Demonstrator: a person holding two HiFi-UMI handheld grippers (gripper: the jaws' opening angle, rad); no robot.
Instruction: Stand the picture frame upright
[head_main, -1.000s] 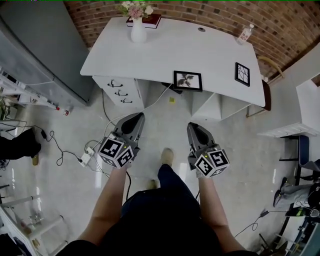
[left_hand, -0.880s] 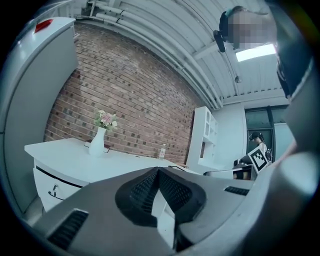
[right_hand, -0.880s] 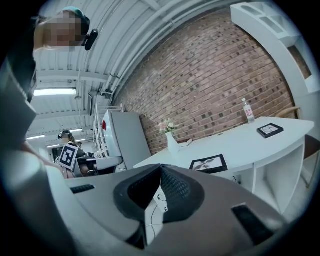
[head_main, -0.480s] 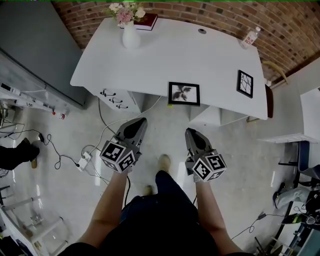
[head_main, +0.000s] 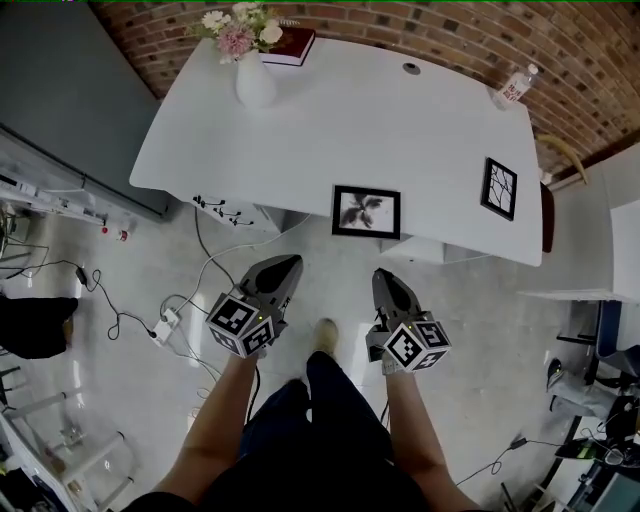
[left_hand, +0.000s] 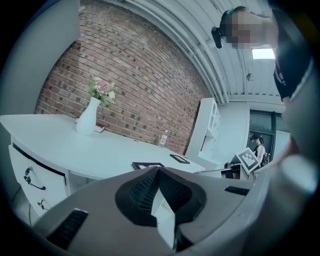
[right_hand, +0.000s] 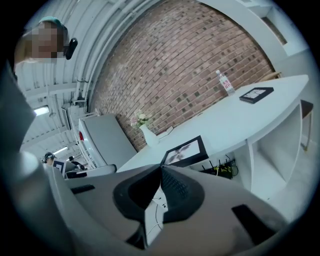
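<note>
No words can be read anywhere. The bottle (head_main: 515, 87) at the head view's upper right bears a red label, too small to make out. The cubes on the left gripper (head_main: 287, 263) and right gripper (head_main: 386, 276) carry square black-and-white markers.

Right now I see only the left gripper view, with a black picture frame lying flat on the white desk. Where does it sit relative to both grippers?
Observer: In the head view the black picture frame lies face up at the near edge of the white desk, ahead of the gap between the left gripper and the right gripper.
Operator: Is the right gripper free?
Observer: Yes. Its own view shows the jaws shut with nothing between them.
Operator: Anything low down nearby?
Observer: A white power strip lies on the floor, left of the left gripper.
</note>
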